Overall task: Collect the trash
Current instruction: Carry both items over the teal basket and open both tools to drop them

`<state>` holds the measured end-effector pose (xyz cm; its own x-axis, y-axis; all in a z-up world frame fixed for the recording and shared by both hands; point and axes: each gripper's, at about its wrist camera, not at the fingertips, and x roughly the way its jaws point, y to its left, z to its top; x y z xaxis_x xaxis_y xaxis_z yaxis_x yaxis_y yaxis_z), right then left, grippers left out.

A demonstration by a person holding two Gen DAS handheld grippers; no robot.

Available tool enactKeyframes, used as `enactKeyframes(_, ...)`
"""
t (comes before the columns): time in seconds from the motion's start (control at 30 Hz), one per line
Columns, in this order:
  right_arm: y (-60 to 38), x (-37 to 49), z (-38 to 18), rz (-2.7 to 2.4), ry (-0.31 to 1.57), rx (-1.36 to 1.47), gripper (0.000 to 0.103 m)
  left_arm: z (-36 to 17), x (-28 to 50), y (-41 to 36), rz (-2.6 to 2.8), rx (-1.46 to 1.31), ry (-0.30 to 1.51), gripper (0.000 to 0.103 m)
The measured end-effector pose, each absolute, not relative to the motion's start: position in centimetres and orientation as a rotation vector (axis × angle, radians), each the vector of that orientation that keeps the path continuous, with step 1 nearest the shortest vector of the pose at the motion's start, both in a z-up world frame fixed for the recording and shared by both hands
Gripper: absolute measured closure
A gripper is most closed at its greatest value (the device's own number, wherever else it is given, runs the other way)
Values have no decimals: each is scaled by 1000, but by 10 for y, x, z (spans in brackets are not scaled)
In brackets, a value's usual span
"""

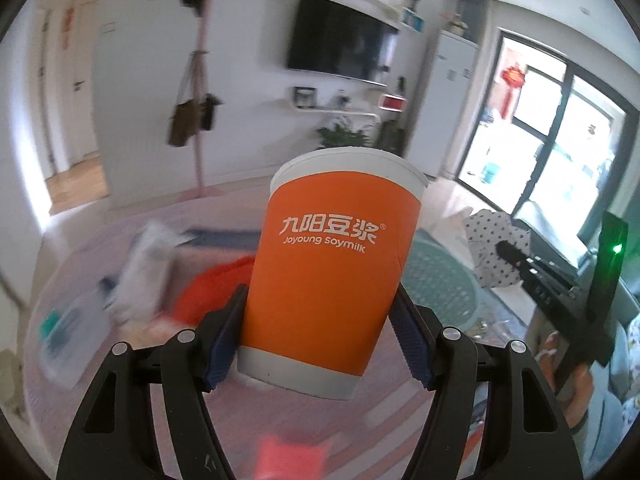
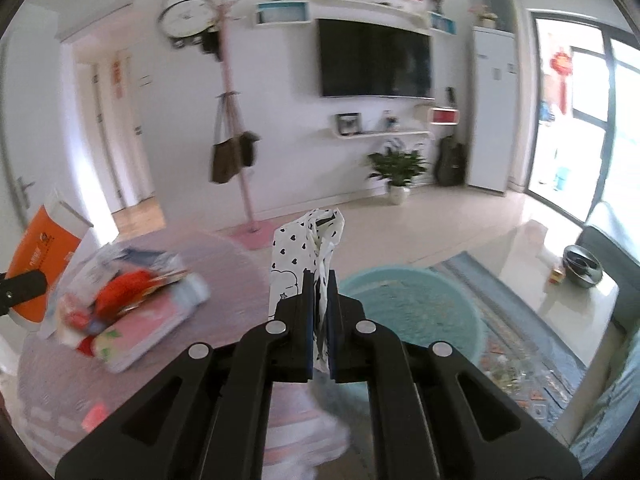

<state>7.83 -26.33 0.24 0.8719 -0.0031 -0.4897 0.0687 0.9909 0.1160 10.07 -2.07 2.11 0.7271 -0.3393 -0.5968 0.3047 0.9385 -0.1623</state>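
Left gripper [image 1: 320, 320] jaws clamp orange-and-white paper cup [image 1: 332, 264] printed "Joyoung Soymilk", upright. Right gripper [image 2: 320, 312] jaws pinch white heart-patterned plastic bag [image 2: 308, 248] above teal round basin [image 2: 412, 312].

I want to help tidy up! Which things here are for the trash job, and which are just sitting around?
For the job:
- orange paper cup, held in the left gripper
- spotted plastic bag, pinched in the right gripper
- pile of wrappers on the table
- teal basin

Just sitting around:
- TV
- potted plant
- coat stand
- wall clock
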Motion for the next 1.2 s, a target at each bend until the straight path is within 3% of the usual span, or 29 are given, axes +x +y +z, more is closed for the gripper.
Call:
enactKeyframes(0.27,-344,119,-50,-140,656,295,99,-10,162,-101,-436,-39,787,36)
enactKeyframes(0.5,-358,147,-97,-200,762,323,99,-60,214,-154,-479,-53,920,36)
enactKeyframes(0.8,-363,166,-121,-236,823,337,99,-98,236,-186,-510,-20,1004,35)
enactKeyframes(0.97,-367,169,-126,-234,845,351,96,-103,239,-188,-519,-13,1006,28)
enactKeyframes(1.07,-367,167,-127,-238,849,350,88,-101,235,-185,-514,-15,999,28)
enactKeyframes(1.17,-367,162,-124,-248,837,351,73,-95,227,-181,-518,-21,985,28)
enactKeyframes(1.2,-367,160,-122,-253,830,351,61,-93,223,-179,-517,-20,979,28)
